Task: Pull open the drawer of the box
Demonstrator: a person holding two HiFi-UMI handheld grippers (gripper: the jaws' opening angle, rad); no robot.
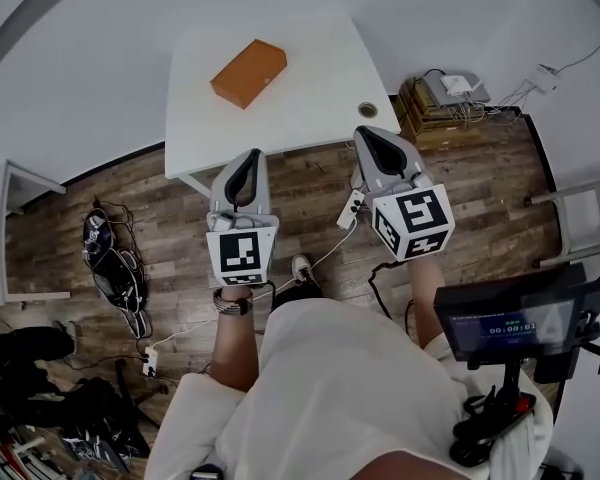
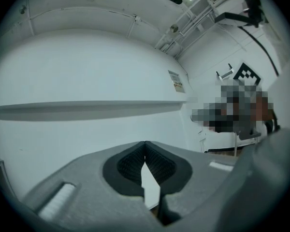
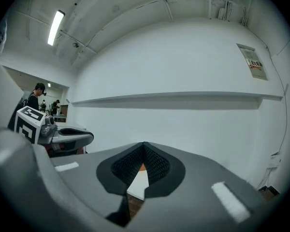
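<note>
head view: white counter [image 1: 310, 118] at the far side, with the orange box [image 1: 248, 72] lying flat on its far left part, long side angled; its drawer cannot be told apart from the body at this height. a small round object [image 1: 367, 110] sits at the counter's near right corner, well apart from the box. plank floor [image 1: 130, 188] between person and counter. on the floor to the left, a tangle of black cables [image 1: 112, 266]; a white power strip [image 1: 351, 208] lies between the two grippers' lines; far right, a stack of devices [image 1: 445, 98] with wires; a metal frame [image 1: 580, 218] at the right edge; near right, a screen on a stand [image 1: 508, 320]. nothing stands on the counter between the grippers and the box. left gripper [image 1: 252, 154] held out level over the floor, tips just short of the counter's near edge, marker cube [image 1: 242, 255] toward the body, a watch [image 1: 232, 303] on that wrist. right gripper [image 1: 365, 131] alongside, tips over the near right corner, tipped slightly down. both are well apart from the box. left gripper view: jaws pressed together at the tips, nothing between them. right gripper view: jaws pressed together too, nothing pinched; a sliver of orange shows past the tips.
</note>
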